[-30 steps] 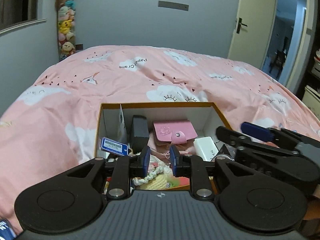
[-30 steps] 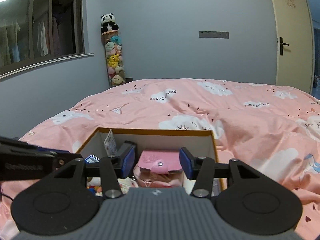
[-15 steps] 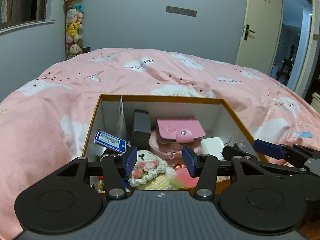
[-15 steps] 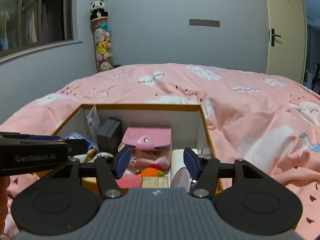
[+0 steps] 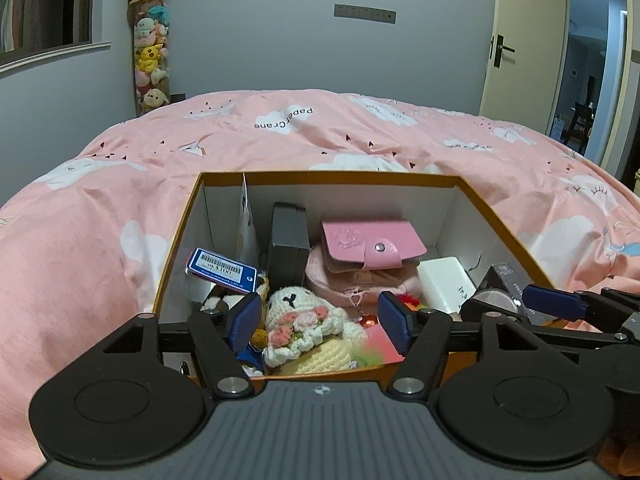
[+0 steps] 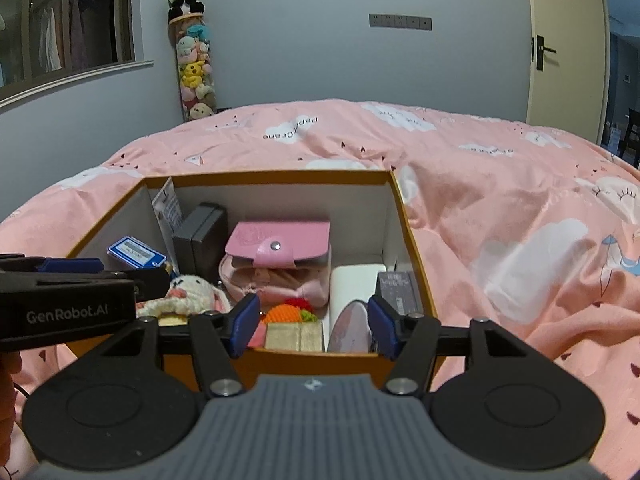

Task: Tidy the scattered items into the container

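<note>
Here both grippers hang over the box [image 5: 500, 216] on the bed [image 5: 360, 136] — left gripper [image 5: 320, 326] jaws opening around the bunny [image 5: 304, 316] without pinching it, right gripper [image 6: 314, 326] jaws spread, empty.

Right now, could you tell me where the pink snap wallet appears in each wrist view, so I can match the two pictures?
Left wrist view: the pink snap wallet lies right of centre in the box, on top of a pink pouch.
Right wrist view: the wallet sits near the box's middle, left of the white block.
Shared landmark: the dark upright case stands just left of the wallet in both.
</note>
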The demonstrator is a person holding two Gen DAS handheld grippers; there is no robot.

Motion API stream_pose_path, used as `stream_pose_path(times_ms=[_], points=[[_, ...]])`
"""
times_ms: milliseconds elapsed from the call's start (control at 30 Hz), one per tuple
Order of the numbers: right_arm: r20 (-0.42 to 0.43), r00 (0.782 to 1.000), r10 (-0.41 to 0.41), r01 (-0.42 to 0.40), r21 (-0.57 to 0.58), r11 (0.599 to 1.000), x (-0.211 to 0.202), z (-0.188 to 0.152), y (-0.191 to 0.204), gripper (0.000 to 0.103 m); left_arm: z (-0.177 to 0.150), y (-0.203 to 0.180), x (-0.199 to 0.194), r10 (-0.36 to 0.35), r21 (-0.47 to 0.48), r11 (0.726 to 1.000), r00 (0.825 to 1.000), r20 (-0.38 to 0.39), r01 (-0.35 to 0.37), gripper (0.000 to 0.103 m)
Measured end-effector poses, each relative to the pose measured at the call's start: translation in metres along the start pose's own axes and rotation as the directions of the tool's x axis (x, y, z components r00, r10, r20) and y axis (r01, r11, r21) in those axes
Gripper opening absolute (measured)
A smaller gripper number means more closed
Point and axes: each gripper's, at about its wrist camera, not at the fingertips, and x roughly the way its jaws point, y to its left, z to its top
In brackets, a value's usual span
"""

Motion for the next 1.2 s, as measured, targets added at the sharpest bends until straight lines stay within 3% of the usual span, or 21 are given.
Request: stream_pose_path(times_ms=[167, 1200], points=[[-0.007, 1.000, 0.000, 0.000, 0.000, 1.000, 0.003, -0.002, 0.000, 0.066, -0.006, 0.002, 0.009, 0.010, -0.004, 1.000, 0.999, -0.043, -0.011, 0.076], [-0.014, 1.000, 0.006, -0.007, -0.008, 1.000, 0.007, -0.005, 0.001, 0.068, -0.009, 0.007, 0.022, 0.046, -0.050, 0.997, 0.996, -0.082, -0.050, 0.087]])
